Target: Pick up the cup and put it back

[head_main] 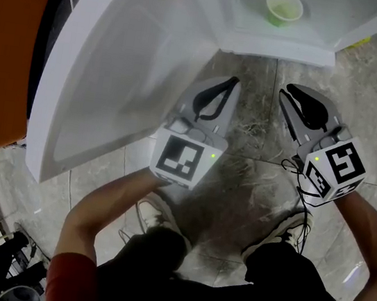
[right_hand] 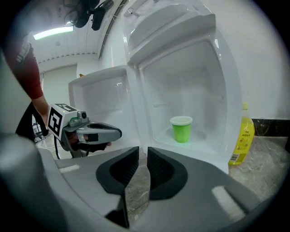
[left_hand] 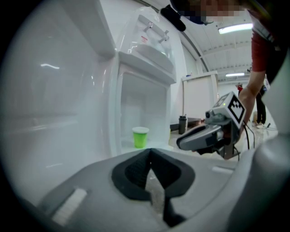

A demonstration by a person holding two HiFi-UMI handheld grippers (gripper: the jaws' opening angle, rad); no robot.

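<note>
Fingers [right_hand: 159,170] (nothing between) well short of cup [right_hand: 181,128]

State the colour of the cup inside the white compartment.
Bright green cup, clearest in the right gripper view.

**Surfaces and finishes, quick rundown**

Glossy white moulded plastic on the fridge door [head_main: 117,65] at 10 o'clock, smooth, soft reflections. Green cup [head_main: 284,8] at 1 o'clock: thin plastic by the look, slightly translucent, paler rim. Polished grey stone-look floor [head_main: 240,182], veined and shiny. Matt grey plastic shells on left gripper [head_main: 234,83] and right gripper [head_main: 285,93]; black ribbed rubbery pads [right_hand: 156,168]. Shiny yellow plastic bottle [right_hand: 243,136] at 3 o'clock in the right gripper view.
</note>
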